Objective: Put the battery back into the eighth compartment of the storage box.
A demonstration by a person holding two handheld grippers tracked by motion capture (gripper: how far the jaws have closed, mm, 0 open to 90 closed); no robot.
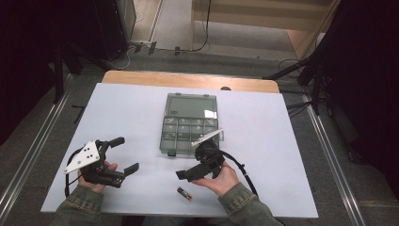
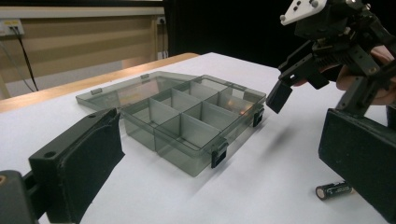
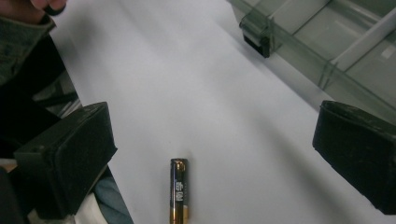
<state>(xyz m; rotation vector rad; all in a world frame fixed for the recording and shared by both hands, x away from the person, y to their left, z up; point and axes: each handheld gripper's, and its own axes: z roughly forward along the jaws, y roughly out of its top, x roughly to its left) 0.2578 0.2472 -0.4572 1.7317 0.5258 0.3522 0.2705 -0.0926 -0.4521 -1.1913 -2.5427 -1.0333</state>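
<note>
On the white table (image 1: 282, 141) lies a smoky grey transparent plastic organiser box (image 1: 189, 127) with its lid folded open away from the person; its compartments look empty. A small black-and-gold cylindrical battery (image 1: 184, 194) lies on its side near the front edge of the table, apart from the box.

The left gripper (image 1: 123, 155) is held low at the left side of the table, the left hand (image 1: 94, 178) under it, the jaws pointing to the right toward the box. Its jaws stand wide apart and hold nothing.

The right gripper (image 3: 219, 158) is held by the right hand (image 1: 220, 178) just in front of the box, tilted downward to the table. In the right gripper view its jaws are wide apart, with the battery on the table between them, not touched.
</note>
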